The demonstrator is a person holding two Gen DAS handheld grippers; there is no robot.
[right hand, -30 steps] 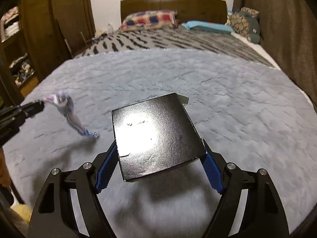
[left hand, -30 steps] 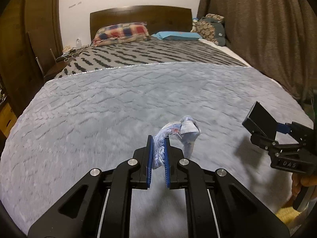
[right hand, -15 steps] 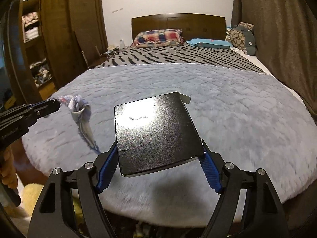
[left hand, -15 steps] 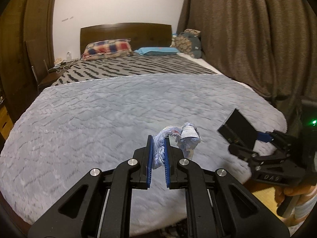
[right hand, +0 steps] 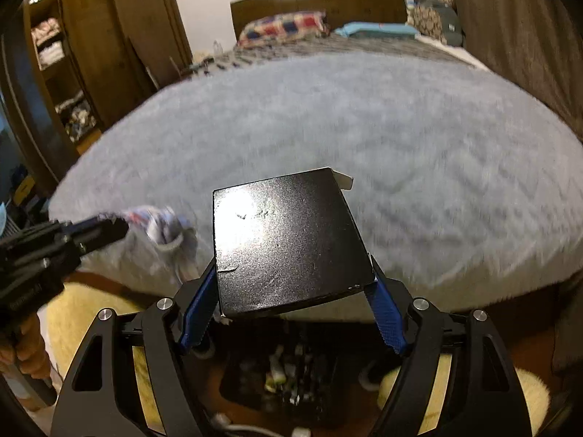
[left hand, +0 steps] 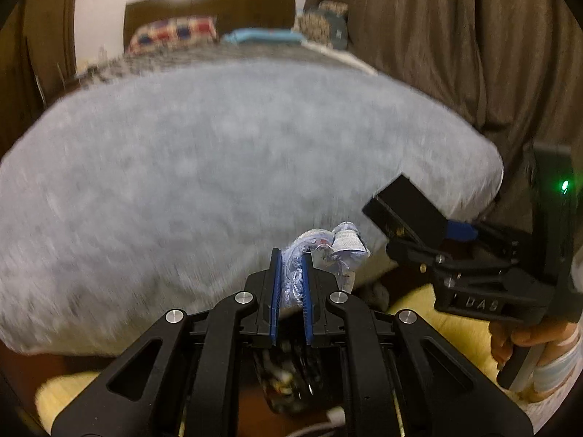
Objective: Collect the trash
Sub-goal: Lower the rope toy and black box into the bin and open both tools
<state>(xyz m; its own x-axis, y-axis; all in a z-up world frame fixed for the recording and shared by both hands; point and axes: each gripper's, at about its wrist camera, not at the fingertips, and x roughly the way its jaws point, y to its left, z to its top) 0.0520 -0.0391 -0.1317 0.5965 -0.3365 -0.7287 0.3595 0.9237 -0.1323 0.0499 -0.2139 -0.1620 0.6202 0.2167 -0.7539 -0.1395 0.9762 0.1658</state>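
**Both hands loaded, hanging over the bin at the foot of the bed**

Nearest, below both rigs: a dark trash bin (right hand: 288, 382) sat on the floor, already holding mixed scraps. It showed between the linkages in both wrist views, so both loads were staged more or less above its mouth. Likely reason for the pose: drop straight down, no throw. A yellow fluffy rug (left hand: 455, 327) lay around it, and a white cable (left hand: 335, 417) ran past its near edge.

Left gripper (left hand: 290, 276): jaws narrow, pinching a crumpled blue-white wrapper (left hand: 328, 251) by one end. The rest of it flopped free off the fingertips to the right, clear of the bed edge. An end pinch makes sense for limp film: opening the jaws a little should release it.

Right gripper (right hand: 291, 291): jaws set wide, clamping a flat black box (right hand: 288, 240) by its two side edges, glossy face up and tilted toward the camera. A pale flap stuck out at its far corner. Edge grip fit the shape: too broad to take any other way.

The wrapper sat just left of the box, near it but apart.

Beyond: a grey fuzzy blanket (right hand: 364, 127) covered the bed, motion-blurred. I saw no trash left on it, though blur limits that call. Further back were a striped cover (right hand: 328, 45), a checked pillow (right hand: 284, 29) and the headboard (right hand: 320, 0), with brown curtains (left hand: 455, 54) to the right and wooden shelving (right hand: 62, 65) to the left.

My read: pickup done, release pending.
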